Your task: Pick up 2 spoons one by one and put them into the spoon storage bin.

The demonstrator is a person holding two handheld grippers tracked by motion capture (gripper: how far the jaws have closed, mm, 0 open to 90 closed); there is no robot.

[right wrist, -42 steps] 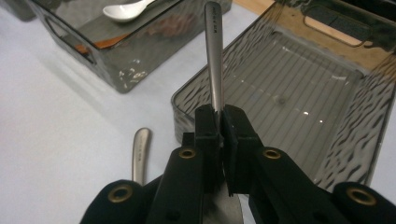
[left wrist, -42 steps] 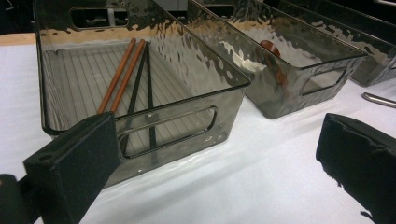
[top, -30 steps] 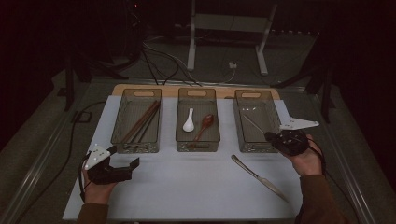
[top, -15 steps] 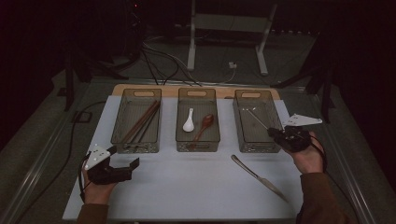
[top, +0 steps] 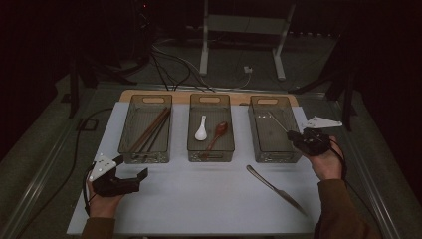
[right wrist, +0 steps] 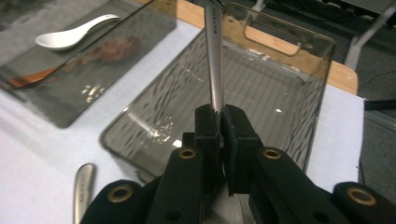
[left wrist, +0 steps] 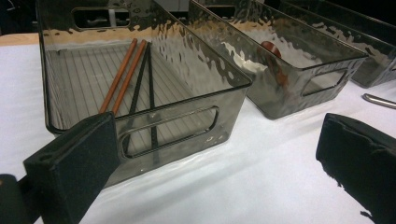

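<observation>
Right hand-held gripper (top: 297, 138) nearer table (top: 209, 199) edge.

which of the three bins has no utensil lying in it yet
The right bin, the one under the right gripper. Its floor is bare; a metal utensil is held above it. The left bin has chopsticks, the middle bin two spoons.

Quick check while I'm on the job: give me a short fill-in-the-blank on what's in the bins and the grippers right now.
1. The right gripper is shut on a metal ____ over the right bin.
2. The chopsticks lie in the ____ bin.
3. The middle bin holds a brown spoon and a ____ spoon.
4. The knife lies on the ____, outside the bins.

Missing words: utensil; left; white; table
</observation>
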